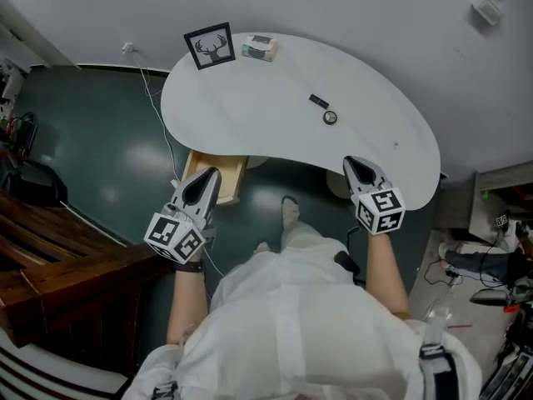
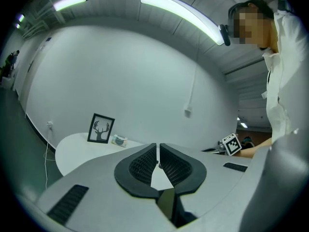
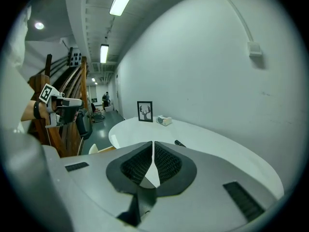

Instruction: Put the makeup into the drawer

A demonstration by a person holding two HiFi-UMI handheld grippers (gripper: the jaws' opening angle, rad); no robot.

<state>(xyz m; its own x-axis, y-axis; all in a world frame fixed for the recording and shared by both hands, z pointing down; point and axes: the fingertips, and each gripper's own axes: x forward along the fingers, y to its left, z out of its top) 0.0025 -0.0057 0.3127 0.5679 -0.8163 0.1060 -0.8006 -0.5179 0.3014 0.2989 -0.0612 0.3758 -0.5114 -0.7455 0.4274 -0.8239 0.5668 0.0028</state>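
We are holding the left tongs (image 1: 208, 176) by the open wooden drawer (image 1: 235, 177) under the white worktop (image 1: 250, 107), jaws together on nothing; the right tongs (image 1: 356, 165) are hovering at the worktop's near edge, likewise closed and empty; a dark makeup stick (image 1: 319, 101) and a round compact (image 1: 331, 117) are lying on the worktop, just beside each other and well apart from both tongs; a deer picture (image 1: 209, 47) is standing at the far edge

Two makeup items (image 1: 319, 101), one frame (image 1: 209, 47), one box (image 1: 260, 48), one drawer (image 1: 234, 173).
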